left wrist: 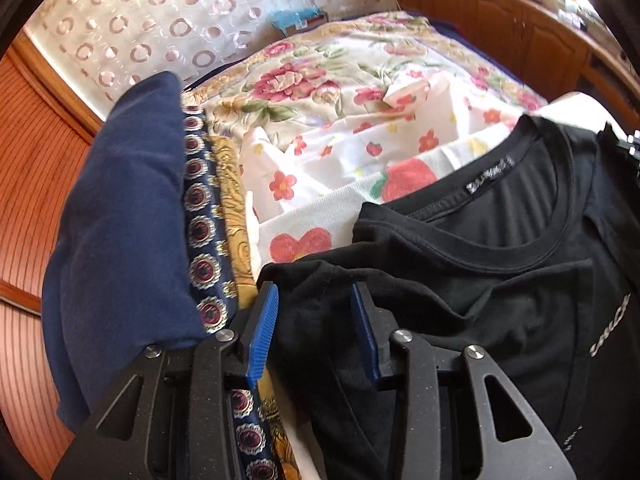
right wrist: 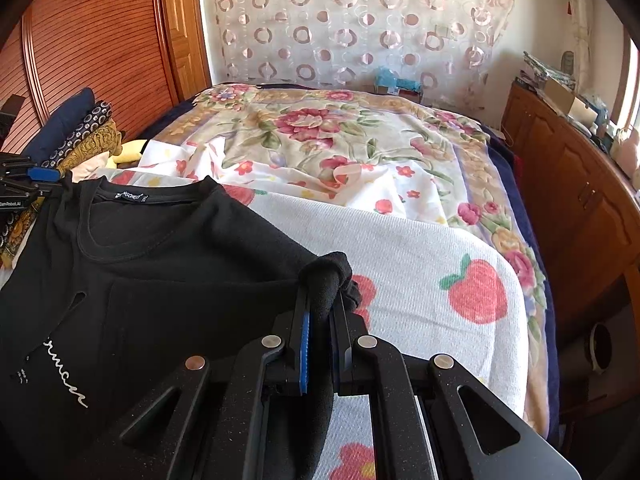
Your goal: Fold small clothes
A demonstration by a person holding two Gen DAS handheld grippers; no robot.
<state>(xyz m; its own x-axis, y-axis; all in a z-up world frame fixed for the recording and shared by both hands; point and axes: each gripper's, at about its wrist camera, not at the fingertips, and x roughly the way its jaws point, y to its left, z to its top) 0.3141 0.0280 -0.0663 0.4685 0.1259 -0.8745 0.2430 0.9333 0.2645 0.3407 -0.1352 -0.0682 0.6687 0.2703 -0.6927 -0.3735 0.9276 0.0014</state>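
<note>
A black T-shirt (left wrist: 480, 280) with white lettering lies neck-up on a white strawberry-print towel (right wrist: 420, 260) on the bed. My left gripper (left wrist: 316, 292) hovers over the shirt's left shoulder. Its blue pads (left wrist: 264, 332) stand apart, with black fabric lying between them and no visible pinch. In the right wrist view the black T-shirt (right wrist: 160, 260) spreads to the left, and my right gripper (right wrist: 322, 296) is shut on a bunched fold of its right sleeve. The left gripper (right wrist: 40, 174) shows at that view's left edge, beside the collar.
A stack of folded clothes (left wrist: 120, 220), navy on top, sits left of the shirt. A floral bedspread (right wrist: 320, 128) and a crumpled white flowered cloth (left wrist: 360, 136) lie beyond. A wooden wardrobe (right wrist: 80, 40) stands left, a wooden cabinet (right wrist: 580, 200) right, a ring-patterned curtain (right wrist: 340, 20) behind.
</note>
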